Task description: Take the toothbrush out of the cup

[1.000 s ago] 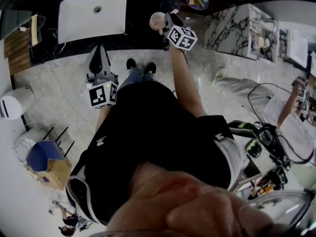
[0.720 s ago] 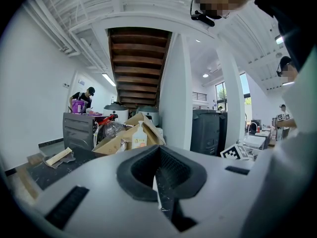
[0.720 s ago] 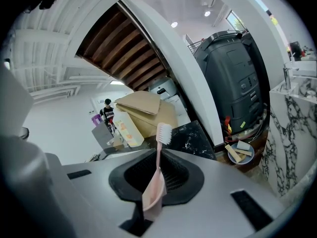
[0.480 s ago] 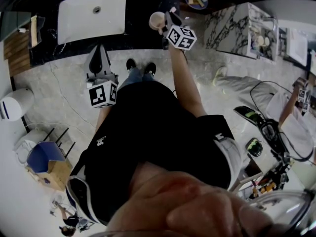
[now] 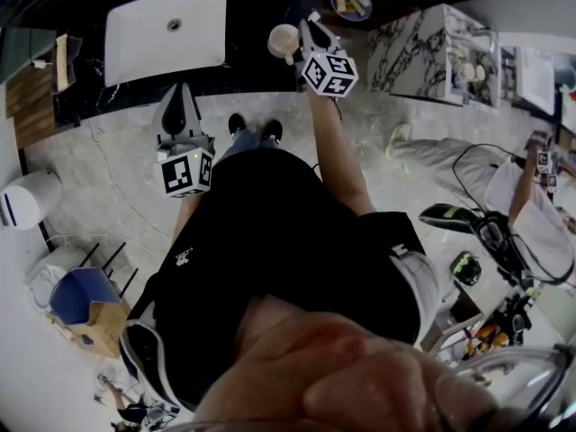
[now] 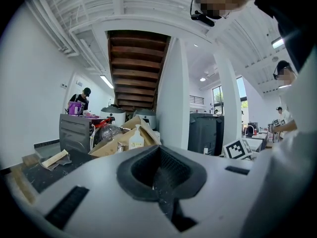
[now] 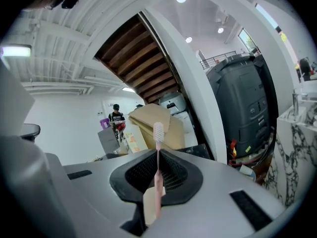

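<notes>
In the right gripper view a pink toothbrush with white bristles stands upright between the jaws, and my right gripper is shut on its handle. The head view shows the right gripper over the black counter, just right of the pale round cup. The cup is too small in that view to tell what is in it. My left gripper hangs lower left, off the counter's front edge. The left gripper has its jaws together with nothing between them.
A white sink is set in the black counter to the cup's left. A marble-patterned cabinet stands to the right, where another person works. A white bin and a blue-lined box stand on the floor at left.
My right gripper has lifted a little beside the cup with the toothbrush in it. The cup and the left gripper have stayed where they were.
</notes>
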`<state>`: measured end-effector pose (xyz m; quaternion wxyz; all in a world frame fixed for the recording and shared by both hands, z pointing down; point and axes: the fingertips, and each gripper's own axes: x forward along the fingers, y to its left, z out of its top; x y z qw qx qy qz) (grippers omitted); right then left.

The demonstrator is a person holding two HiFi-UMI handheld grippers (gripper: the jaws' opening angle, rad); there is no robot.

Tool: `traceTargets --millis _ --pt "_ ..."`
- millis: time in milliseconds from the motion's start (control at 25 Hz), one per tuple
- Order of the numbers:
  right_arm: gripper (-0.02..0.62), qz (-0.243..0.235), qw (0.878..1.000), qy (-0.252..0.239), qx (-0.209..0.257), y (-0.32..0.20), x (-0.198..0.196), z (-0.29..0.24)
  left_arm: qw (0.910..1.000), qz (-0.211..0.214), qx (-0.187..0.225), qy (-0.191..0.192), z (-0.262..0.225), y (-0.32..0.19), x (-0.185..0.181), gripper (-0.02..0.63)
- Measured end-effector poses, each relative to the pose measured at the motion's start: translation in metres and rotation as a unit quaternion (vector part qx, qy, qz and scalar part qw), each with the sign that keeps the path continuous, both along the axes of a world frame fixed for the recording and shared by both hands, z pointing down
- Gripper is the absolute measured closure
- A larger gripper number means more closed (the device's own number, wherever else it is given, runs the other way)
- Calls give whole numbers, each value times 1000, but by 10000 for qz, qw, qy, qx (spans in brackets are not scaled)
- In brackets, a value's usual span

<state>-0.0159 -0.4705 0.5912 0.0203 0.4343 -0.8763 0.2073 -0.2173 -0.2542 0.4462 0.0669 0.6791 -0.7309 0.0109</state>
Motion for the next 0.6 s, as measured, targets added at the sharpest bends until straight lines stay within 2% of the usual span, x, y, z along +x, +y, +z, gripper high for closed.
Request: traceTargets --millis 240,600 --pt "560 -50 9967 -155 800 20 1 -77 9999 84 112 31 -6 4 0 601" --pt "560 37 9830 -338 1806 84 25 -191 9985 405 379 -9 -25 1 6 601"
